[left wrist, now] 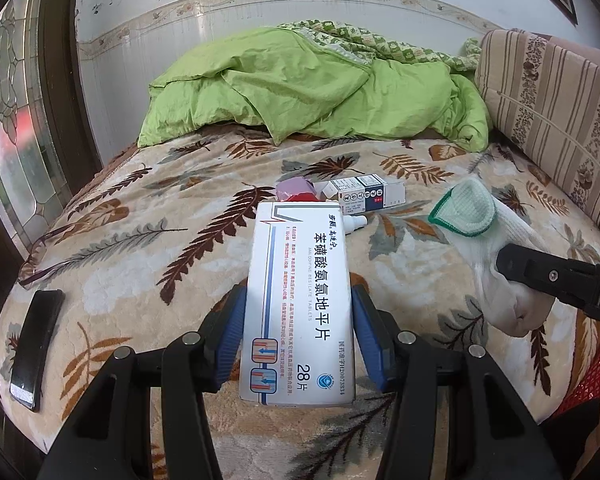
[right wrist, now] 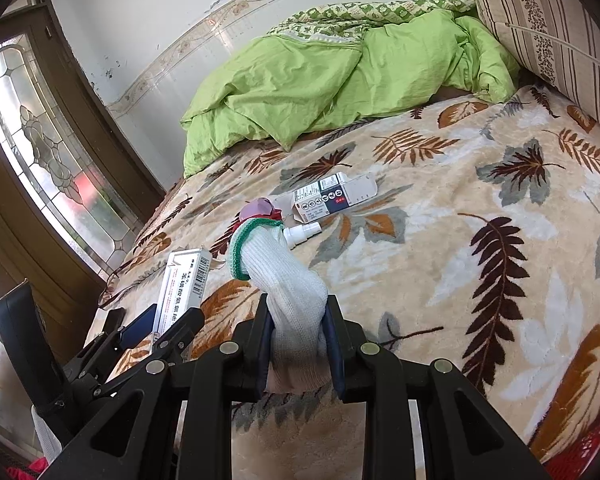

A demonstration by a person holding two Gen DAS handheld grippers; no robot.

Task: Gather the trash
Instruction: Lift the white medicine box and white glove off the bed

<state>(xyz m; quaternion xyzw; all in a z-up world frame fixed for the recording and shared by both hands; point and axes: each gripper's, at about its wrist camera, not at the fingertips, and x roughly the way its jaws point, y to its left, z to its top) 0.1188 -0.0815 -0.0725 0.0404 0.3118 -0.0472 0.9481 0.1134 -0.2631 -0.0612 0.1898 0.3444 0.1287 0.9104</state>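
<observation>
My left gripper (left wrist: 300, 334) is shut on a white medicine box (left wrist: 300, 300) with blue Chinese print, held above the bed; it also shows in the right wrist view (right wrist: 184, 288). My right gripper (right wrist: 300, 340) is shut on a white knit glove (right wrist: 284, 276) with a green cuff, also seen in the left wrist view (left wrist: 488, 248). On the leaf-pattern blanket (right wrist: 480, 264) lie a small open carton (right wrist: 332, 194), a white spray bottle (right wrist: 302, 233) and a pink-and-red wrapper (right wrist: 260, 208).
A crumpled green duvet (left wrist: 300, 84) lies at the bed's far end, a striped cushion (left wrist: 548, 108) at right. A black phone (left wrist: 36, 344) and glasses (left wrist: 38, 256) lie at the bed's left edge. A red basket (left wrist: 592, 376) sits low right. A glass door (right wrist: 48, 148) stands left.
</observation>
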